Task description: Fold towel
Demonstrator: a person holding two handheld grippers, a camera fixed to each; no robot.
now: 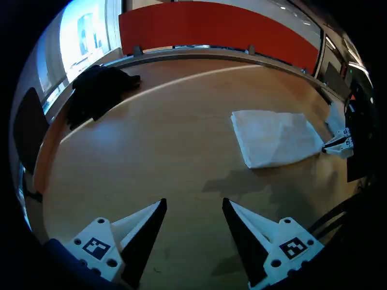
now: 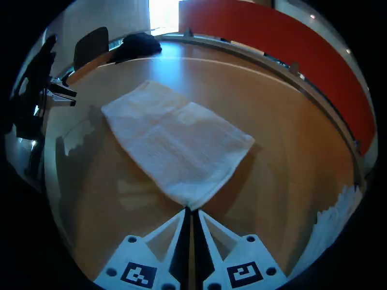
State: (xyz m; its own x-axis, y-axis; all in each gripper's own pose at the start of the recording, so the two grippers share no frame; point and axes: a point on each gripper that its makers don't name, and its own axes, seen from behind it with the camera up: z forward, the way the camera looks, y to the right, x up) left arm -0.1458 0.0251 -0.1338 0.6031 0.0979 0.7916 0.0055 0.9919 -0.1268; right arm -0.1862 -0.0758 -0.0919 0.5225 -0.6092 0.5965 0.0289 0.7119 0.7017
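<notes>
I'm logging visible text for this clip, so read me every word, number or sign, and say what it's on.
No readable text anywhere.
Black-and-white markers on the left gripper and right gripper: square patterns, not letters.
Towel, table, red panel: no writing.

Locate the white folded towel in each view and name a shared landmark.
Left gripper view: white folded towel right of centre, on the wooden table.
Right gripper view: towel at centre, near corner at the right gripper's tips.
Shared landmark: long red panel behind the table's far edge.
</notes>
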